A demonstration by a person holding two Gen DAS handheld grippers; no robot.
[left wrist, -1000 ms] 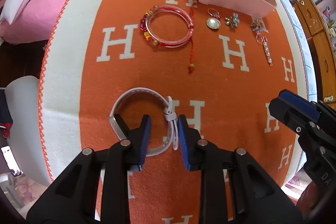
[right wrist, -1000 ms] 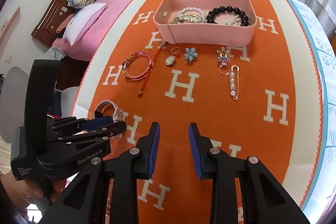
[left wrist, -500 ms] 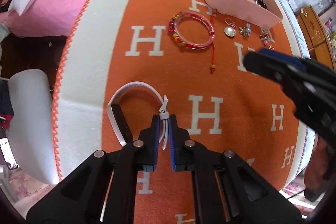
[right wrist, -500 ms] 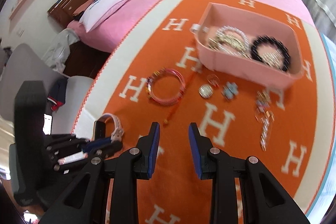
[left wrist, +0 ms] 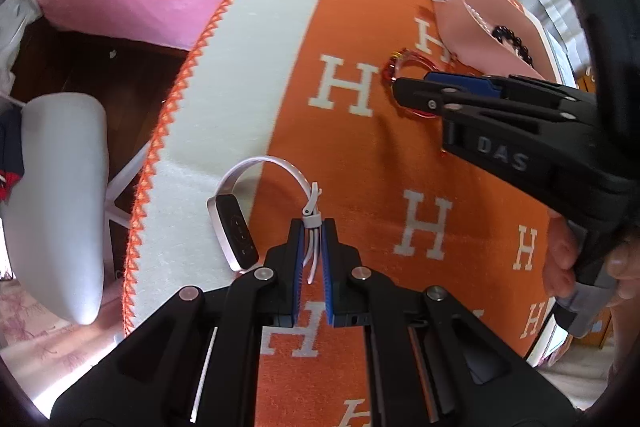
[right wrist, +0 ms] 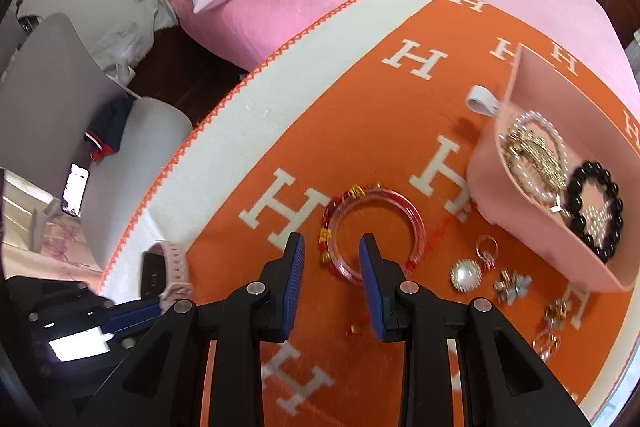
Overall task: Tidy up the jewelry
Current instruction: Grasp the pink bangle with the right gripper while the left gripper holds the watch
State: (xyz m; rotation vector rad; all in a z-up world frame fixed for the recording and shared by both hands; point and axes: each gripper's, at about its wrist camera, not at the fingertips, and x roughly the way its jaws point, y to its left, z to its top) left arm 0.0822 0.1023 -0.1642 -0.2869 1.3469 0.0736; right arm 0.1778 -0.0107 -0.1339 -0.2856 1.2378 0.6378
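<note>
Both grippers shifted across the orange H-patterned blanket [right wrist: 360, 155].
Left gripper [left wrist: 311, 251] clamps one white-strapped smartwatch [left wrist: 240, 227]; right gripper [right wrist: 331, 267], jaws apart, straddles one red translucent bangle [right wrist: 400, 211].

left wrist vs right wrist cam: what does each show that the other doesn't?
Left wrist only: the left gripper shut on the white watch strap, and a hand holding the right gripper.

Right wrist only: the right gripper's open fingers, the pearl brooch and ring on the orange blanket.

Both: the watch, red bangle, pink tray, black bead bracelet, blanket.
</note>
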